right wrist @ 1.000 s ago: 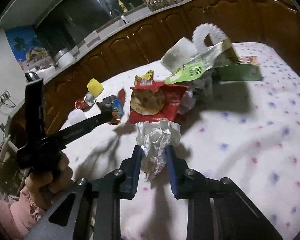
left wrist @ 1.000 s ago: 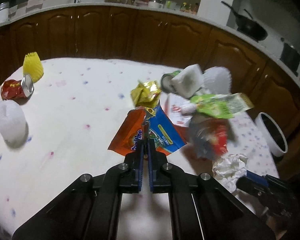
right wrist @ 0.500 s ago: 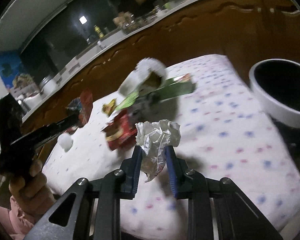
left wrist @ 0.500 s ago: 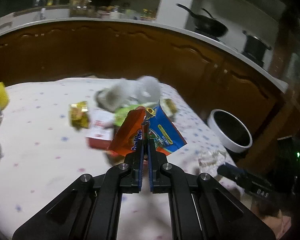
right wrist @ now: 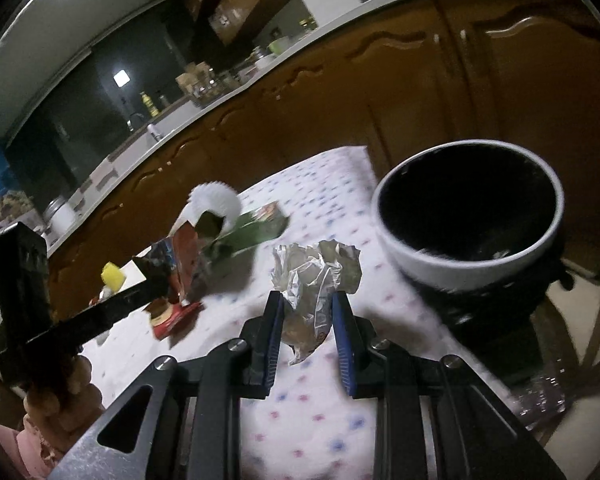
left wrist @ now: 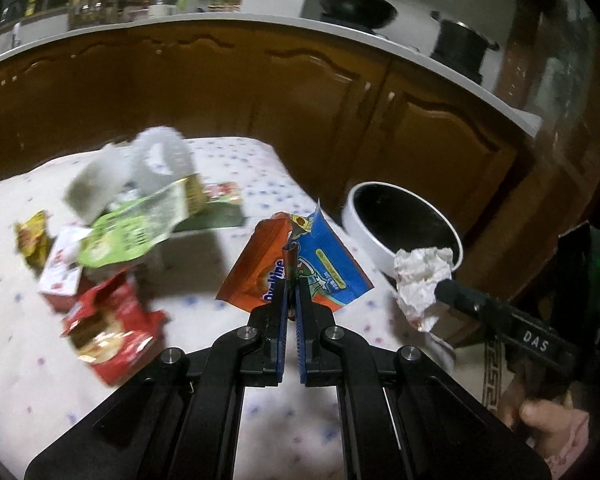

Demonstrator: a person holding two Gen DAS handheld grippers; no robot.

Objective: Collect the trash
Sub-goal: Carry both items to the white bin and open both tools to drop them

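While both loads hang clear of the cloth, I take the left wrist view first. My left gripper [left wrist: 291, 280] has its fingers pinched together on the orange-and-blue sachet [left wrist: 292, 266], which stands up from the tips. A second ago this camera faced the middle of the table [left wrist: 220, 420], with the litter ahead; now that litter, the green wrapper [left wrist: 136, 232] and the torn red packet [left wrist: 108, 332] among it, sits off to the left, and the white bin [left wrist: 384, 264] has come in at the right, past the table's edge. The crumpled paper ball [left wrist: 420, 280] hangs in front of the bin's near rim, carried by my other tool.

From the right wrist view, the right gripper [right wrist: 308, 308] is clamped on that paper ball [right wrist: 316, 276], fingers partly apart with the wad filling the gap between them. The bin [right wrist: 468, 236] was absent from this camera a second ago and only at the frame's edge half a second ago; now its dark mouth fills the upper right, just beyond the paper. My left tool [right wrist: 100, 312] trails at the lower left, with the remaining rubbish behind it.

I judge this the carry stage, nearly done: both pieces have swung towards the bin, the paper closer. Neither is over the opening yet, so I would release nothing, and plenty of trash is left on the table for later trips.
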